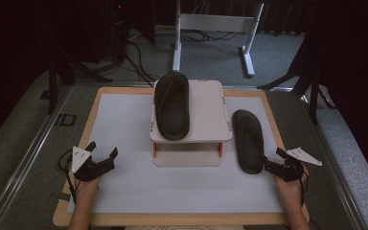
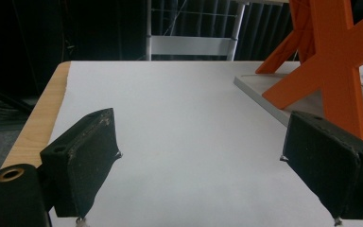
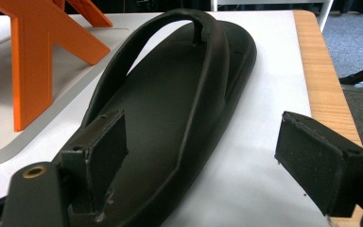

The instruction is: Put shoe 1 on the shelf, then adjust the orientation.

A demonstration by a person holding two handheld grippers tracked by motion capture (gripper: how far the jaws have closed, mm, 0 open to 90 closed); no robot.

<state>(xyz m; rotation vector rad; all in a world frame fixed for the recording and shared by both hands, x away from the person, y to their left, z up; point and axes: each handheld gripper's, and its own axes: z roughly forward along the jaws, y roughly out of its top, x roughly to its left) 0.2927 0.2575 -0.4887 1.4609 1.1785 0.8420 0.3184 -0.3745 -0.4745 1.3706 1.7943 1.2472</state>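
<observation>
The surface point(image 1: 124, 191) has a light wood edge, and a smooth white sheet point(image 1: 124, 134) lies flat on it, dull and not shiny. The two flip-flops, one on the sheet point(image 1: 248, 141) and one up on the stand point(image 1: 172, 105), look like dark, soft rubber with a dull skin. The little stand has a smooth white top point(image 1: 206, 115) and bright orange legs point(image 2: 333, 61) that look like hard plastic. The left tool point(image 2: 201, 165) has black pads point(image 2: 92, 161) that look rough and a bit worn at the edges. The floor point(image 1: 24, 124) looks like grey carpet.
</observation>
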